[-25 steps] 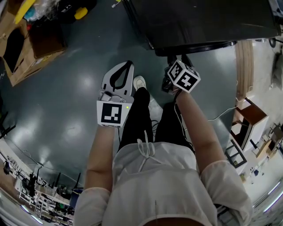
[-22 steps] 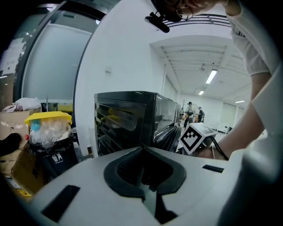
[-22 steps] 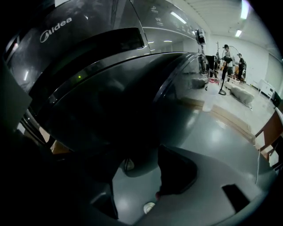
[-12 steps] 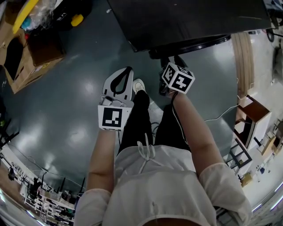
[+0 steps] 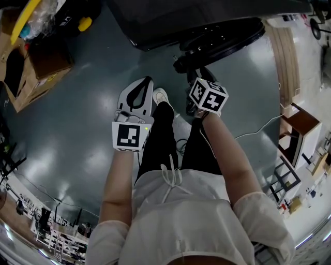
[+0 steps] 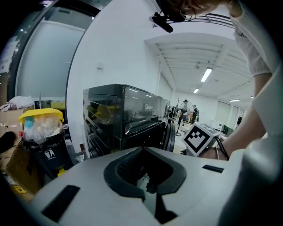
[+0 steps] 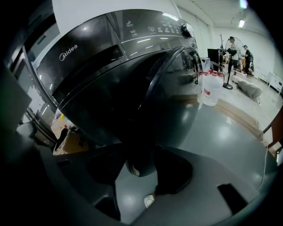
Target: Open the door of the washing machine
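Note:
The black washing machine (image 5: 207, 13) fills the top of the head view, and its round door (image 5: 227, 36) stands swung out from the front. My right gripper (image 5: 195, 77), under its marker cube, reaches down to the door's lower edge. In the right gripper view the glass door (image 7: 146, 101) bulges overhead, and its rim sits between the right gripper's (image 7: 139, 170) closing jaws. My white left gripper (image 5: 149, 80) hangs over the floor to the left of the door, shut and holding nothing. The left gripper view shows the left gripper (image 6: 141, 150) with the machine (image 6: 119, 114) and door (image 6: 169, 137) beyond it.
Cardboard boxes (image 5: 31, 67) and a yellow-lidded bin (image 6: 42, 128) stand to the left of the machine. A wooden cabinet (image 5: 300, 134) and a floor cable (image 5: 258, 129) lie to the right. A water bottle (image 7: 211, 88) stands beyond the door. The person's legs and a white shoe (image 5: 163, 96) are between the grippers.
The door has swung further out from the machine's front, along with the right gripper at its edge. The left gripper has drifted slightly and stays shut.

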{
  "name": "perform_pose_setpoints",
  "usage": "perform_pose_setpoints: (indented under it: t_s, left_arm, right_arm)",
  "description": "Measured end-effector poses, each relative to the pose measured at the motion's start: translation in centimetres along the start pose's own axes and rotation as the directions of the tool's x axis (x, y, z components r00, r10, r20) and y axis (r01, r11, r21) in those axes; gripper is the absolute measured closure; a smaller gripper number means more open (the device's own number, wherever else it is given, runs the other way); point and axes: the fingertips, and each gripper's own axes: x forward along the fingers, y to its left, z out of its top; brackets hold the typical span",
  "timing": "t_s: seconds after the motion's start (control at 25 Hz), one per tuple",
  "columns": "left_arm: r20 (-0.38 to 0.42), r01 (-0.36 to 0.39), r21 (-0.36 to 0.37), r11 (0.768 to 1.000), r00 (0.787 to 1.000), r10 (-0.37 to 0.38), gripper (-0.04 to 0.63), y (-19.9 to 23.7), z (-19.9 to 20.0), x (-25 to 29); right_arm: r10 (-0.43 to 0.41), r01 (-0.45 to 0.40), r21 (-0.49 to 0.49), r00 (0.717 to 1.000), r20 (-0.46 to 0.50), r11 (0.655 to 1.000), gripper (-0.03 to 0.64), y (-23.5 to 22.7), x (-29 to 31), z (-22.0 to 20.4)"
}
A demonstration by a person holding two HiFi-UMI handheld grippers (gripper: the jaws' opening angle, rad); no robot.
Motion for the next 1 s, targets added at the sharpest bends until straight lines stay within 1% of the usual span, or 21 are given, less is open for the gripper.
perform_pose_setpoints:
  t_s: [0.08, 0.16, 0.24, 0.4, 0.6, 0.68, 0.76, 0.88, 0.92, 1.0]
  left_arm:
    - [0.048, 0.003, 0.015, 1.000, 0.999, -0.004, 0.574, -1.1, 0.2, 0.7]
    - [0.054, 0.015, 0.025, 1.000, 0.998, -0.016, 0.574, -2.7, 0.1, 1.4]
    - [0.043, 0.033, 0.035, 0.999, 0.998, -0.034, 0.574, -4.3, -0.3, 1.9]
    - [0.016, 0.069, 0.059, 0.996, 0.997, -0.070, 0.574, -7.1, -1.1, 2.8]
    - [0.000, 0.085, 0.060, 0.995, 0.996, -0.085, 0.574, -10.5, -1.4, 3.9]
    - [-0.002, 0.092, 0.058, 0.994, 0.996, -0.092, 0.574, -12.0, -1.6, 4.4]
    - [-0.019, 0.112, 0.075, 0.991, 0.994, -0.111, 0.574, -13.7, -1.7, 5.0]
    - [-0.092, 0.152, 0.108, 0.982, 0.986, -0.142, 0.574, -16.5, -2.2, 5.7]
    - [-0.095, 0.161, 0.118, 0.980, 0.984, -0.151, 0.574, -17.4, -2.2, 6.0]
    - [-0.076, 0.177, 0.138, 0.975, 0.983, -0.168, 0.574, -19.0, -2.0, 6.6]
  right_arm:
    - [0.025, -0.025, 0.014, 1.000, -0.005, 1.000, 0.412, -1.1, -0.8, -0.9]
    - [0.038, -0.038, 0.026, 0.999, -0.014, 0.999, 0.421, -2.4, -1.8, -1.8]
    - [0.049, -0.048, 0.027, 0.999, -0.020, 0.998, 0.428, -3.6, -2.6, -2.5]
    - [0.066, -0.067, -0.013, 0.997, -0.043, 0.998, 0.431, -5.4, -3.8, -3.7]
    - [0.083, -0.083, 0.004, 0.993, -0.089, 0.997, 0.434, -8.2, -5.6, -4.8]
    - [0.086, -0.087, -0.011, 0.991, -0.101, 0.996, 0.443, -9.5, -6.4, -5.3]
    - [0.087, -0.089, -0.020, 0.990, -0.109, 0.996, 0.457, -10.8, -7.2, -5.7]
    - [0.092, -0.096, -0.023, 0.989, -0.118, 0.995, 0.468, -13.0, -8.4, -6.1]
    - [0.092, -0.096, -0.028, 0.988, -0.124, 0.995, 0.469, -13.7, -8.8, -6.2]
    - [0.082, -0.089, -0.041, 0.987, -0.136, 0.995, 0.478, -15.1, -9.5, -6.4]
